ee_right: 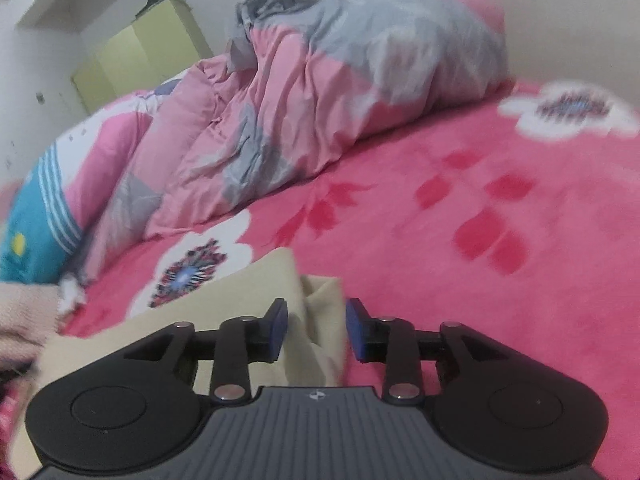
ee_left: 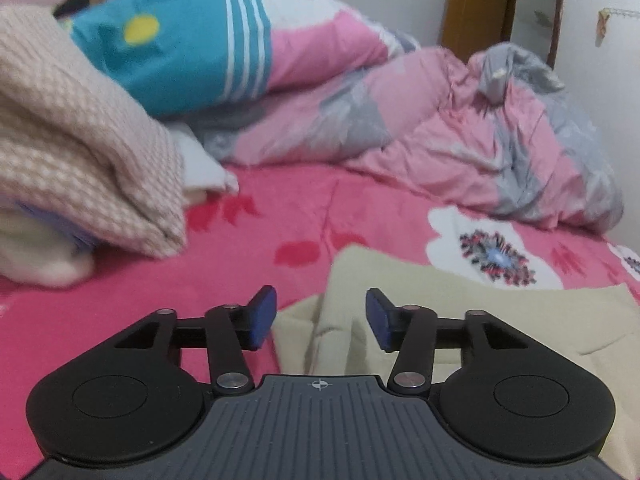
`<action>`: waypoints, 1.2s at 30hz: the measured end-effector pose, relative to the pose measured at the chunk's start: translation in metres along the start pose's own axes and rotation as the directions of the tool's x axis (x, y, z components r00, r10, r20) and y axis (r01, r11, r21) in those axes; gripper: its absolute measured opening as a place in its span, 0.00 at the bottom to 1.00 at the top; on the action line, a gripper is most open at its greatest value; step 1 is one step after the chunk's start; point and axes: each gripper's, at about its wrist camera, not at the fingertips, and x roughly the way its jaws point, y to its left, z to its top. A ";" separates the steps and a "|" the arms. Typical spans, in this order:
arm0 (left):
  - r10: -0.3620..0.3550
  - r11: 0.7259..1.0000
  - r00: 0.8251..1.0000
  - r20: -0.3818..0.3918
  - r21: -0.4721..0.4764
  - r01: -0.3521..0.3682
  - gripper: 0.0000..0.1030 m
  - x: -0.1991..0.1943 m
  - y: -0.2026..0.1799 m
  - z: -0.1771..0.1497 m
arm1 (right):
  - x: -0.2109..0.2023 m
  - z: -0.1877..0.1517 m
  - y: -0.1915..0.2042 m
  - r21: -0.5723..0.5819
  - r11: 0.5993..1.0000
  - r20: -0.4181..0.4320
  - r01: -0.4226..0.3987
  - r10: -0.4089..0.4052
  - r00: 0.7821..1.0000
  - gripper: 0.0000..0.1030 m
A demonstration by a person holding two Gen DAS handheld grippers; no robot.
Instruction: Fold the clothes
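While both grippers, left gripper and right gripper, stood with jaws released around the cloth edges, its loose folds could slump undone.

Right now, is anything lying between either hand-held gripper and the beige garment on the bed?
Nothing visible does. The beige garment lies directly between the open jaws of the left hand-held gripper, and its bunched edge sits between those of the right hand-held gripper, pads not pressing.
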 end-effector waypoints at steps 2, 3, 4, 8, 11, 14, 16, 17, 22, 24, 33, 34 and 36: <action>-0.017 1.000 1.000 0.011 0.004 0.017 0.49 -0.017 -0.003 0.002 | -0.020 -0.004 0.006 -0.058 0.997 0.017 0.047 -0.046 0.999 0.34; -0.038 0.999 0.999 0.012 0.009 0.038 0.49 -0.026 -0.006 0.002 | -0.032 -0.007 0.009 -0.089 0.994 0.030 0.067 -0.064 0.997 0.34; -0.058 0.998 0.998 0.012 0.015 0.058 0.49 -0.034 -0.009 0.001 | -0.042 -0.014 0.016 -0.135 0.988 0.047 0.078 -0.072 0.996 0.34; -0.139 0.990 0.990 -0.021 0.026 0.139 0.49 -0.059 -0.024 -0.012 | -0.081 -0.044 0.051 -0.339 0.934 0.123 0.113 -0.076 0.990 0.34; -0.161 0.985 0.984 -0.070 0.056 0.165 0.49 -0.061 -0.035 -0.034 | -0.092 -0.075 0.079 -0.489 0.868 0.141 0.087 -0.020 0.990 0.32; -0.115 0.990 0.985 -0.127 0.073 0.124 0.49 -0.050 -0.039 -0.055 | -0.091 -0.103 0.101 -0.603 0.795 0.126 0.066 0.013 0.992 0.32; -0.094 0.994 0.986 -0.136 0.049 0.102 0.49 -0.043 -0.032 -0.064 | -0.078 -0.117 0.098 -0.626 0.777 0.096 0.069 -0.011 0.995 0.32; -0.092 0.995 0.987 -0.135 0.032 0.097 0.49 -0.040 -0.027 -0.067 | -0.075 -0.123 0.087 -0.608 0.792 0.096 0.056 0.003 0.995 0.32; -0.085 0.996 0.986 -0.143 -0.015 0.084 0.49 -0.035 -0.017 -0.068 | -0.098 -0.106 0.063 -0.474 0.880 0.089 0.033 0.010 0.996 0.33; -0.081 0.997 0.986 -0.143 -0.017 0.079 0.49 -0.035 -0.016 -0.068 | -0.118 -0.095 0.042 -0.351 0.935 0.096 0.050 -0.017 0.995 0.33; -0.074 0.997 0.987 -0.141 -0.036 0.070 0.50 -0.036 -0.015 -0.069 | -0.132 -0.103 -0.073 0.638 0.732 -0.005 -0.238 0.313 0.950 0.44; -0.075 0.997 0.987 -0.141 -0.038 0.071 0.50 -0.036 -0.015 -0.069 | -0.124 -0.103 -0.071 0.667 0.706 -0.027 -0.238 0.343 0.939 0.44; -0.078 0.996 0.987 -0.140 -0.042 0.073 0.50 -0.036 -0.014 -0.070 | -0.108 -0.101 -0.066 0.711 0.675 -0.080 -0.199 0.359 0.930 0.45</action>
